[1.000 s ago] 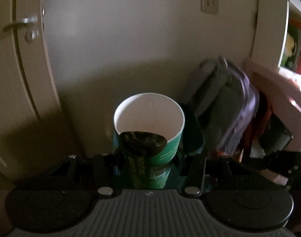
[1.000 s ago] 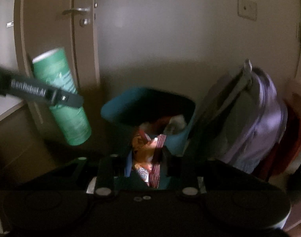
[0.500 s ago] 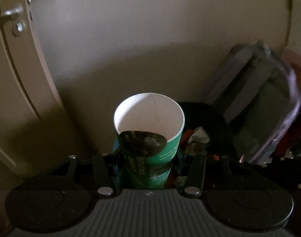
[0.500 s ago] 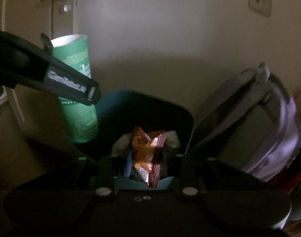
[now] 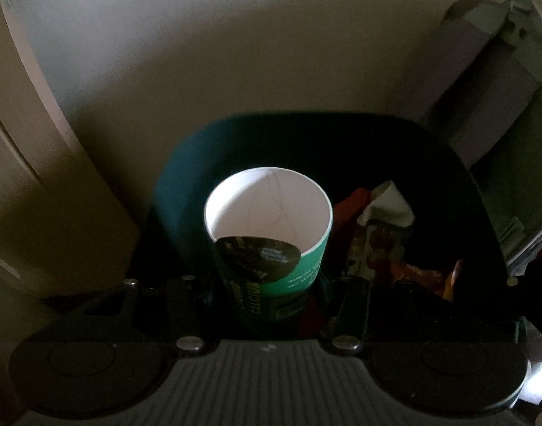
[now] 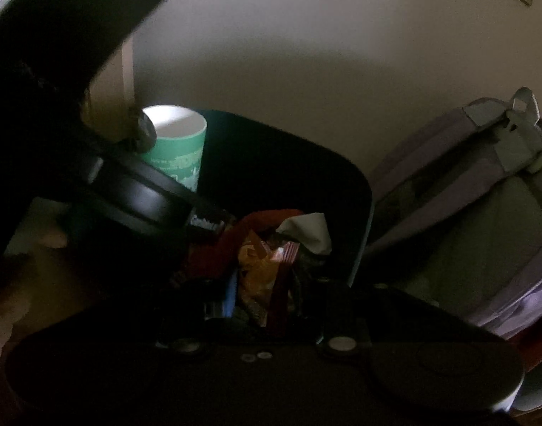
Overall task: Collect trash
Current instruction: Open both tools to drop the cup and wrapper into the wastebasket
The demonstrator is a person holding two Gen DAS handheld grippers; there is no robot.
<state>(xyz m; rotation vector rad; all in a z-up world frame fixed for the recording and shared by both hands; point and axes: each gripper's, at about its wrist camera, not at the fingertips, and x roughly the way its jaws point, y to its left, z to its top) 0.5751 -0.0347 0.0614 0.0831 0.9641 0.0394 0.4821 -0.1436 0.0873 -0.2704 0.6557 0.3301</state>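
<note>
Left gripper (image 5: pixel 271 305) clamps the light, crushable paper cup (image 5: pixel 269 227) low on its wall, over the bin (image 5: pixel 178 184)'s left side.

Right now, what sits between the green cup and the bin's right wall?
In the left wrist view, red and orange wrappers and crumpled white paper lie between the green cup and the bin wall.

Left claw (image 5: pixel 271 298) grips an upright green paper cup (image 5: pixel 271 248). Cup hangs over a dark teal bin (image 5: pixel 178 184). Wrappers (image 5: pixel 388 241) lie inside.
</note>
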